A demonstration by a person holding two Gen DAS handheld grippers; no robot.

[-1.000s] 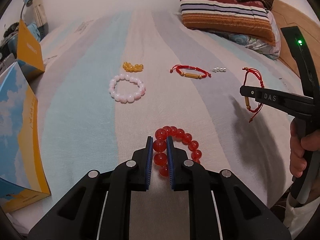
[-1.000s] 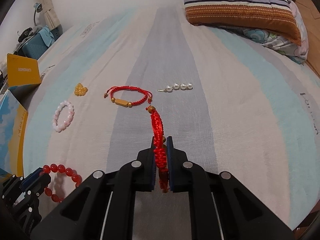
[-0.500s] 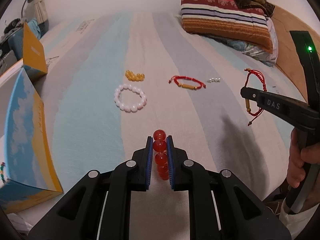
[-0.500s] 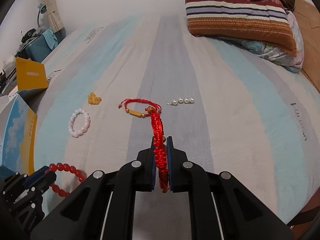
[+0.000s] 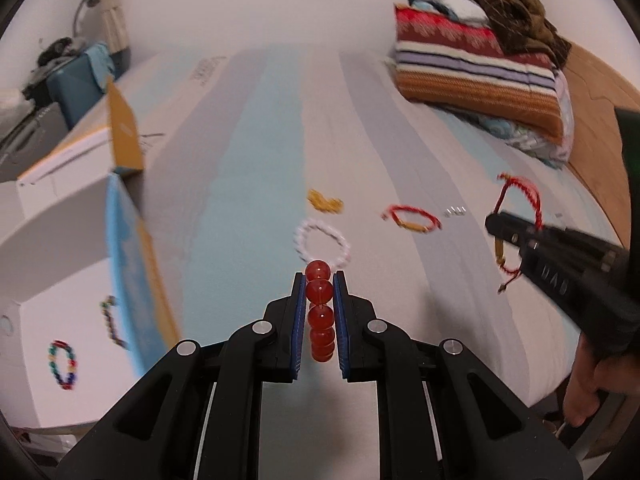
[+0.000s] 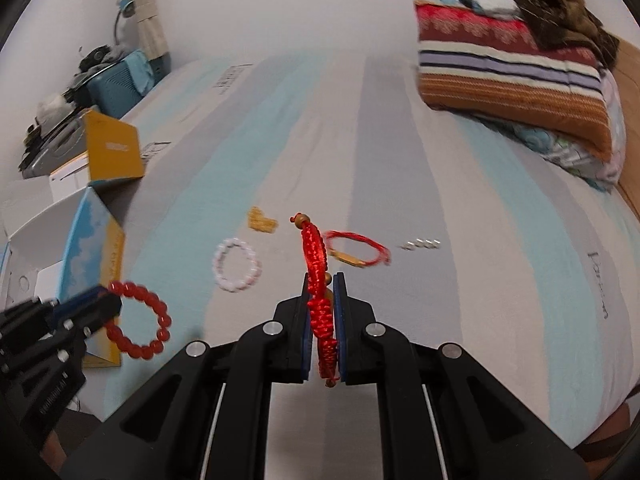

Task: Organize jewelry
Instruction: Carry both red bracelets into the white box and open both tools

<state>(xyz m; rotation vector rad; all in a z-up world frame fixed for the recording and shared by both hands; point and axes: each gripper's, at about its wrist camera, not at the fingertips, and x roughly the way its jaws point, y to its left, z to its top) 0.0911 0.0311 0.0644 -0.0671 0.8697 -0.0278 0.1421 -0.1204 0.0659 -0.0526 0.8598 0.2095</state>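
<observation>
Tool pinches: your left tool [image 5: 319, 296] holds the red bead bracelet [image 5: 319, 312] and your right tool [image 6: 323, 300] the red cord bracelet [image 6: 316, 264], so carry both gently to the open box [image 5: 60, 264] left of them, squeezing tight.

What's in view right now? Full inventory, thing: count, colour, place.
red bead bracelet: 1, red, held in left tongs
red cord bracelet: 1, red, held in right tongs
second cord bracelet: 1, red with gold tube, on bed
pale bead bracelet: 1, whitish pink, on bed
amber beads: 1 cluster, yellow, on bed
pearl piece: 1, white, on bed
multicolour bracelets: 2, in open box
striped pillow: 1, bed head
left tongs: shut
right tongs: shut
</observation>
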